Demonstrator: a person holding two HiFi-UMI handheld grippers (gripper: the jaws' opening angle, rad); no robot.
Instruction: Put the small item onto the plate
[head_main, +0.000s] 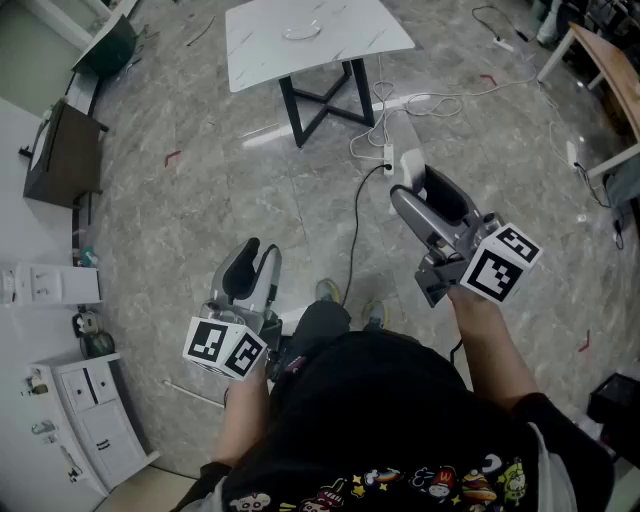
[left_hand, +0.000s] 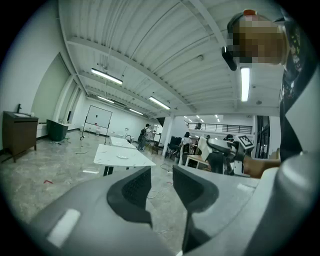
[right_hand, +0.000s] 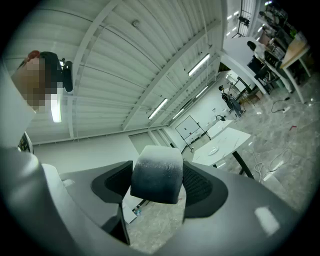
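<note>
— Between the pads of the right claw (right_hand: 159, 181) sits the small item (right_hand: 156, 169), pinched from both sides. Where's the plate (head_main: 302, 32)?
— Straight ahead on the white surface (head_main: 262, 52), well apart from both claws. The loaded right one is the nearer, I'd judge.
— And the left claw (left_hand: 161, 178)?
— Slightly spread, with nothing between its pads, and lower down.
</note>
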